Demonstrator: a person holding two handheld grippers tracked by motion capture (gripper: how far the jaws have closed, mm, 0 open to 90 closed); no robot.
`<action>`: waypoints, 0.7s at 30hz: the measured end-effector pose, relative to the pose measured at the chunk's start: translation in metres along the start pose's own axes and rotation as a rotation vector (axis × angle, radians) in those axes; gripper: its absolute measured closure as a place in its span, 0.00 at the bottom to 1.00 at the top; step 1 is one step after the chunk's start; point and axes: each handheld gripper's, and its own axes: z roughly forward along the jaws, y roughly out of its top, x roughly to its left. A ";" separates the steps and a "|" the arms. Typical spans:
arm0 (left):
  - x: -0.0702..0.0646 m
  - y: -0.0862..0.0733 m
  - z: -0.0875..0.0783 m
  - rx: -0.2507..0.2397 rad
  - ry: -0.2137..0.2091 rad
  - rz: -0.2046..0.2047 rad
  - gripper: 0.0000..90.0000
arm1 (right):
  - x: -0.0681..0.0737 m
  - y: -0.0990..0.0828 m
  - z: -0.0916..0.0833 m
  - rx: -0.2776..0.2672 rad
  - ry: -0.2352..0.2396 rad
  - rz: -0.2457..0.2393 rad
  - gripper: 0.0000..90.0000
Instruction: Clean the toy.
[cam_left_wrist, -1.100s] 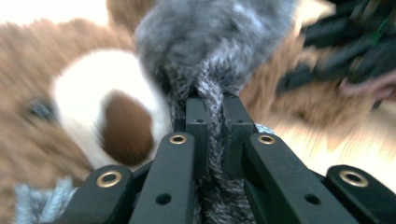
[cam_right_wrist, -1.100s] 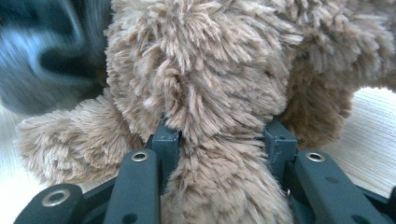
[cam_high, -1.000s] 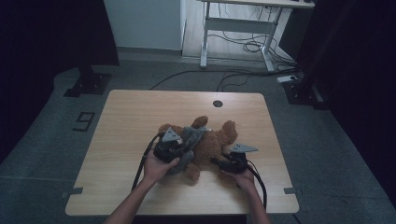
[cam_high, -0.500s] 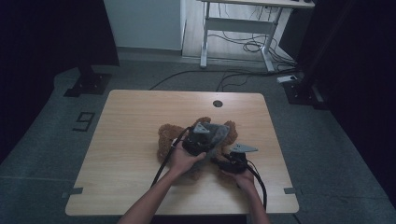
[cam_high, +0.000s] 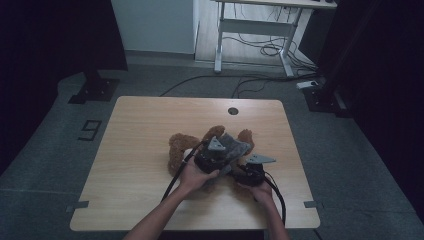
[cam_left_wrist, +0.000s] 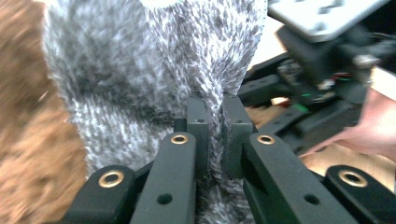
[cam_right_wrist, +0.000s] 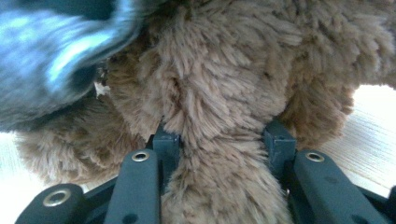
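Your left gripper (cam_high: 223, 150) sits at the middle of the wooden counter (cam_high: 140, 150), slightly right of centre, clenched on a fold of grey knitted cloth (cam_high: 234, 146); in the left gripper view the two jaws stand almost together with the cloth (cam_left_wrist: 154, 79) pinched between the pads (cam_left_wrist: 198, 119). The cloth lies draped over the brown plush bear (cam_high: 179, 150), which rests on the counter with one limb toward the far side and its body spreading to the left of your hands. Your right gripper (cam_high: 245, 175) lies just to the right of and nearer than the left one, its grey three-cornered plate (cam_high: 259, 159) level above it. In the right gripper view its jaws stand partly apart and grasp a thick roll of the bear's fur (cam_right_wrist: 219, 140), with the pads (cam_right_wrist: 166, 140) pressed into the pile on either side; the grey cloth (cam_right_wrist: 56, 56) hangs blurred at the upper left of that view. A black cable (cam_high: 176, 175) trails from the left gripper toward the near edge of the counter beside your left forearm. The right gripper (cam_left_wrist: 322, 60) and part of your right hand (cam_left_wrist: 369, 130) appear at the right of the left gripper view, close to the cloth. A round hole (cam_high: 233, 110) marks the far side of the counter, well apart from the bear.
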 end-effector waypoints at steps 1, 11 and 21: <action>-0.003 0.002 0.004 0.010 0.002 0.015 0.93 | 0.000 0.000 0.000 0.000 0.000 0.001 0.66; 0.021 -0.008 0.010 0.006 0.000 -0.085 0.93 | 0.000 0.000 -0.001 -0.008 0.003 0.001 0.66; 0.065 -0.023 -0.044 -0.039 0.177 -0.154 0.93 | -0.001 -0.001 -0.001 -0.010 0.009 0.009 0.66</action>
